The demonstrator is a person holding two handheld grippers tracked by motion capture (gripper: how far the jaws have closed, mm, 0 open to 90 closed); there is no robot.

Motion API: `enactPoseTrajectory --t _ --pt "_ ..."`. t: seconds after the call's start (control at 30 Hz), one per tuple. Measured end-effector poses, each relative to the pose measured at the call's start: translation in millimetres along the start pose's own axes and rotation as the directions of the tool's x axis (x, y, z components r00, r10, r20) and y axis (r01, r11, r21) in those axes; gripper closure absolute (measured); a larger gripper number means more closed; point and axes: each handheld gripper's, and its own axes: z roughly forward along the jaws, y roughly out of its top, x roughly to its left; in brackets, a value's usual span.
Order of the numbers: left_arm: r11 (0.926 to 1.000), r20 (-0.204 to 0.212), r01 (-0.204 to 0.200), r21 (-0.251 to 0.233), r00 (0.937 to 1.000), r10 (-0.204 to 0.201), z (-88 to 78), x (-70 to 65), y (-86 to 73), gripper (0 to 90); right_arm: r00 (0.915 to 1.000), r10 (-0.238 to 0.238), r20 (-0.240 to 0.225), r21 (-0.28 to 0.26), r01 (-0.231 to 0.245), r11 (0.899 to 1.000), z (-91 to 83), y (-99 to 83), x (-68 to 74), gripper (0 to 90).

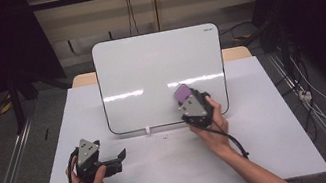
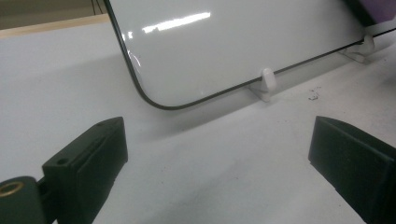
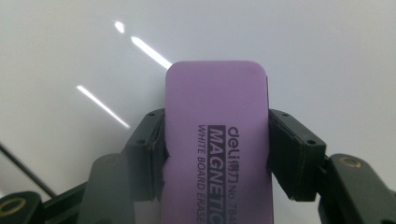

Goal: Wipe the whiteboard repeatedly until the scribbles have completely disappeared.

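Purple whiteboard eraser (image 3: pixel 217 140) (black "MAGNETIC" print) pinched by right gripper (image 1: pixel 186 98) against glossy whiteboard (image 1: pixel 147 69), left gripper (image 1: pixel 112 162) spread – empty, pale grey table (image 1: pixel 267 119) – dark room.

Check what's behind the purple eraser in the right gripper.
Behind the purple eraser, clamped by the right gripper, is the whiteboard: blank white, with light streaks. The board patch directly under the eraser is covered, so any marks there cannot be seen.

So the purple rectangular magnetic whiteboard eraser (image 3: pixel 217 140) has rounded corners and black "deli MAGNETIC WHITE BOARD ERASER" print on its back. It's up against the lower right of the glossy white rounded-corner whiteboard (image 1: pixel 147 74), which stands propped, tilted back, on small white clips.
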Motion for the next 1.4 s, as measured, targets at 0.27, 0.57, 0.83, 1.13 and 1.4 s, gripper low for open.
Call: enactPoseTrajectory --t 0.27,0.57,0.83,1.13,1.4 --pt "1.0000 0.000 -0.003 0.006 1.0000 0.003 1.8 -0.9 0.6 4.4 0.9965 0.043 0.072 0.021 -0.044 0.999 -4.5 -11.6 -16.2 41.5" --pt "1.0000 0.004 0.000 0.007 1.0000 0.000 2.6 0.3 0.3 4.5 0.9992 0.013 -0.037 -0.050 -0.015 0.999 12.1 25.8 49.6 41.4" --pt "1.0000 0.015 -0.002 0.000 0.9999 0.002 2.2 0.6 0.7 4.5 0.9934 -0.038 -0.108 -0.082 0.030 0.996 20.1 45.2 84.0 41.4" --pt "1.0000 0.004 0.003 -0.001 1.0000 -0.003 1.5 -0.7 0.6 4.5 0.9988 0.048 -0.012 -0.022 -0.049 0.999 0.5 -1.0 10.5 41.5" --pt "1.0000 0.001 0.003 0.004 1.0000 -0.003 1.0 0.3 -0.4 4.5 0.9832 0.181 -0.021 -0.005 -0.181 0.983 -12.8 -28.1 -25.9 41.5"
